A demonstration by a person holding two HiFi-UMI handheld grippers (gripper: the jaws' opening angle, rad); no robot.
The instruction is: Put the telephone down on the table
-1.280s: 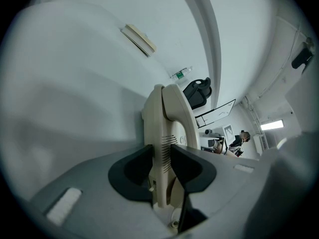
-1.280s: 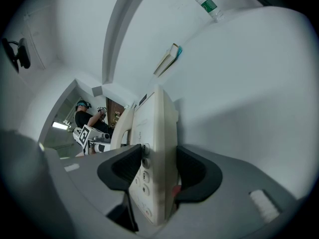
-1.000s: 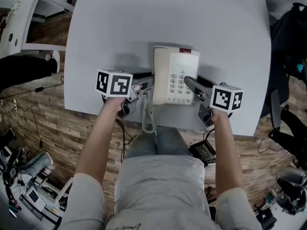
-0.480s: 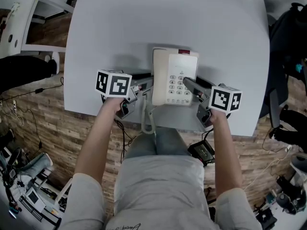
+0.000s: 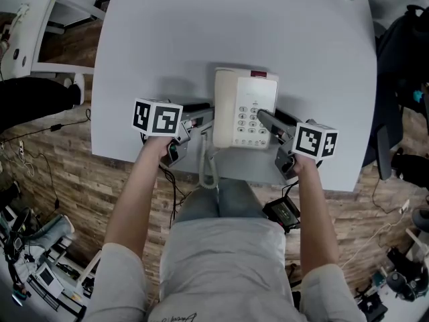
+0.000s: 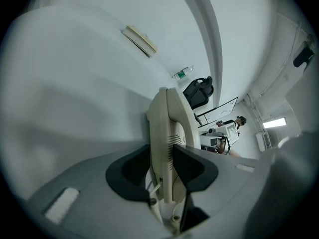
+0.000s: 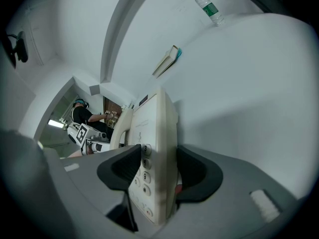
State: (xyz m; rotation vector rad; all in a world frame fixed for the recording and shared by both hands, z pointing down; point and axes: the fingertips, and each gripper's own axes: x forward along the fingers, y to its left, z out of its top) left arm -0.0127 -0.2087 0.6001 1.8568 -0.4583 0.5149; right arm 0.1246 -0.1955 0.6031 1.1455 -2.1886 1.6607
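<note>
The left tool (image 5: pixel 203 115), jaws just spreading, loosely straddles the telephone (image 5: pixel 244 102); the right tool (image 5: pixel 267 121) pinches its keypad side (lower jaw hidden beneath) on the desk (image 5: pixel 201 32).

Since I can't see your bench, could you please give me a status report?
Left gripper jaws just opening, telephone between them. Right gripper shut on telephone, keypad side. Telephone at near edge of table. Nothing blocking.
</note>
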